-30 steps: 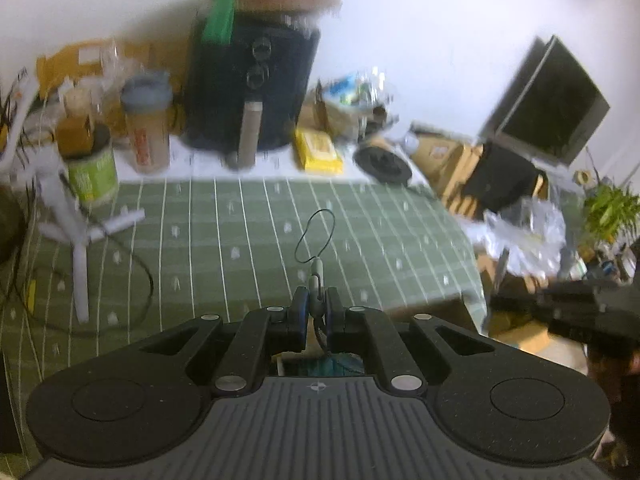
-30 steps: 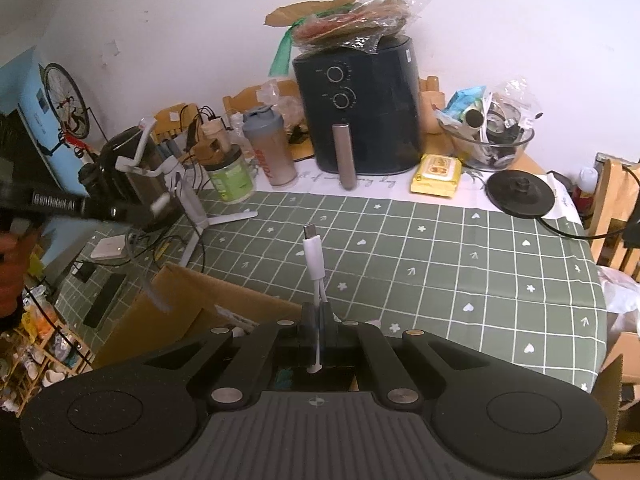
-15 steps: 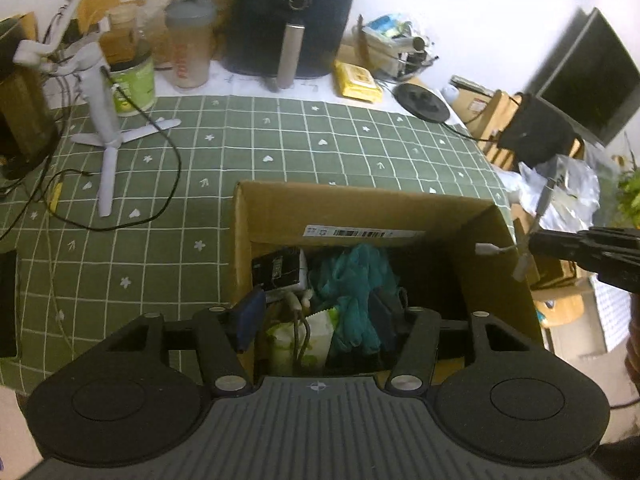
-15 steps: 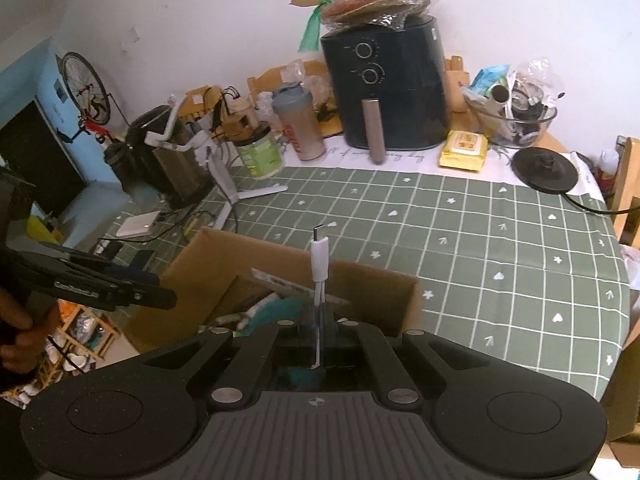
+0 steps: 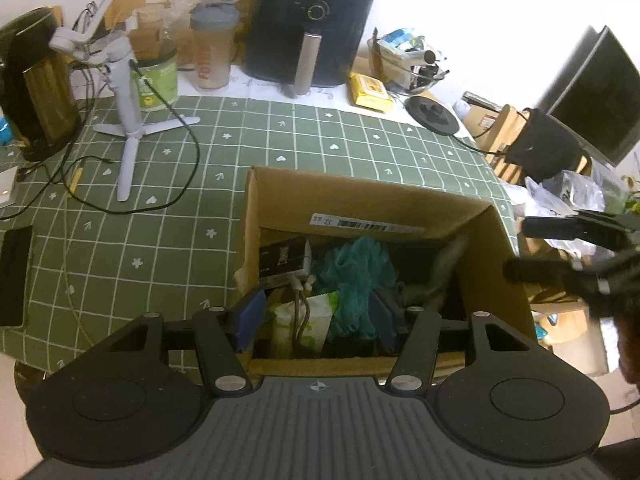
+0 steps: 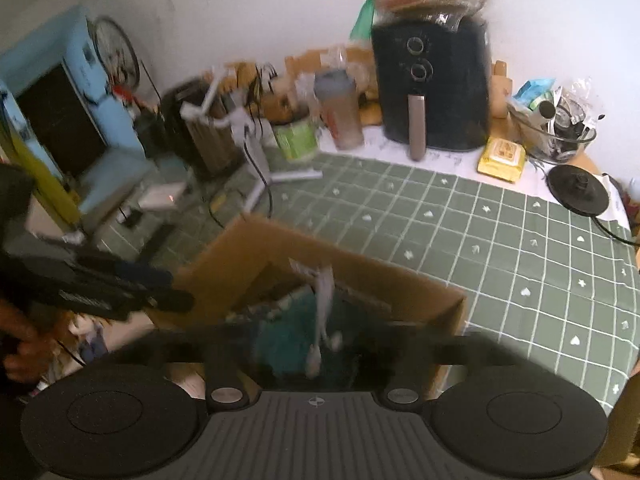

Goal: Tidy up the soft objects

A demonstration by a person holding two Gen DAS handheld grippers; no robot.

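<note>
Two grippers of mine over one cardboard box [image 5: 360, 200] on the green checked tablecloth [image 5: 168, 208], left gripper [image 5: 316, 316] half open and empty above the teal cloth [image 5: 356, 268], right gripper [image 6: 320, 344] just sprung wide, white cable [image 6: 324, 312] loose between its jaws, blurred.

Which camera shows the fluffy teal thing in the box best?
The left wrist view: the teal fluffy thing lies sharp inside the cardboard box. The right wrist view shows it only as a dark, blurred patch.
</note>
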